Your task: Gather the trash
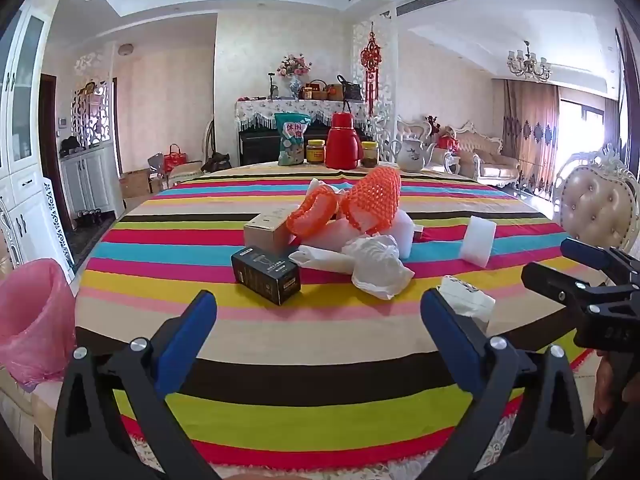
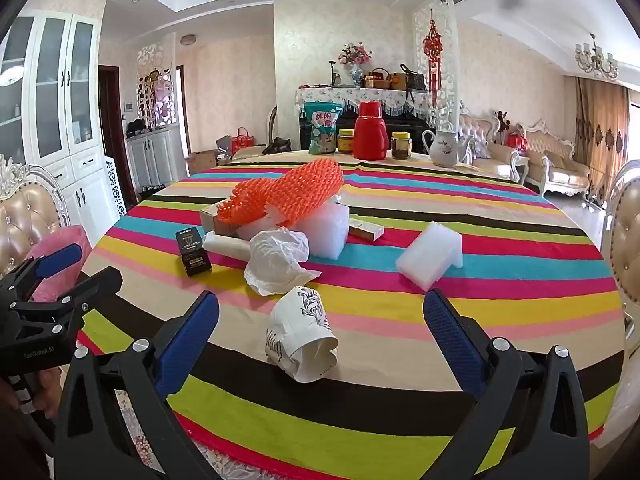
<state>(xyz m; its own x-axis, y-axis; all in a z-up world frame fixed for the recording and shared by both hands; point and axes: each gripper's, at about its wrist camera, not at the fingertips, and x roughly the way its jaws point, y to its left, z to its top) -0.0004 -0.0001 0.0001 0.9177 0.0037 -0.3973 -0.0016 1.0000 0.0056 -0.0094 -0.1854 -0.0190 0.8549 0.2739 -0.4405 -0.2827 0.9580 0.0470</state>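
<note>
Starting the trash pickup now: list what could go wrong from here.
1. The crushed paper cup lies on its side, likely to roll or collapse under the open right gripper.
2. The orange foam net drapes over boxes and may drag them.
3. The pink-lined bin sits off the table edge; drops could miss.

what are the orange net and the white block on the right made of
Orange net: looks like soft foam mesh, matte, with open diamond holes and a puffy weave. White block: probably packing foam, slightly translucent with dull, soft-looking faces and square-cut edges.
</note>
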